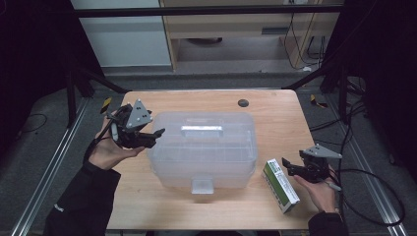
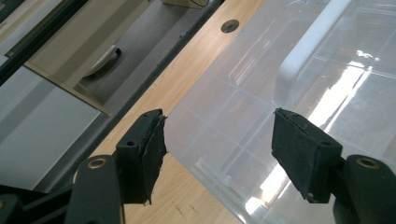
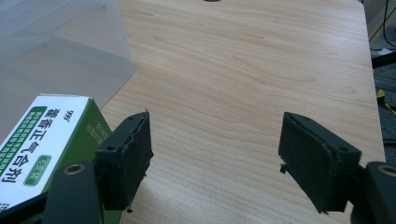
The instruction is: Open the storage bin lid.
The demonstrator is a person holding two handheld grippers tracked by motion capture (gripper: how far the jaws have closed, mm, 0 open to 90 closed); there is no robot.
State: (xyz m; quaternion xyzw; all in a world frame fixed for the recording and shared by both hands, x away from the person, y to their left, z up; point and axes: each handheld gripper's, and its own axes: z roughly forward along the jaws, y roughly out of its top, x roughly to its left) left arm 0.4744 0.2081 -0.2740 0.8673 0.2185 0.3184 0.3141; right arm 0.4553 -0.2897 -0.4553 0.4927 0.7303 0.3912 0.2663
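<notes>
High view looks down; both gripper views sit close, apparently sharing the clear bin (image 1: 204, 147).

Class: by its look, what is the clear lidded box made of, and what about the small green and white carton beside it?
Box: likely translucent plastic; table grain shows through, glossy glare on the lid. Carton: probably printed cardboard; sharp folded edges, smooth printed faces.

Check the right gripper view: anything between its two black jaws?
Nothing held: in the right gripper view, bare wooden table shows between the right gripper's open jaws; the green-and-white carton sits outside them.
</notes>
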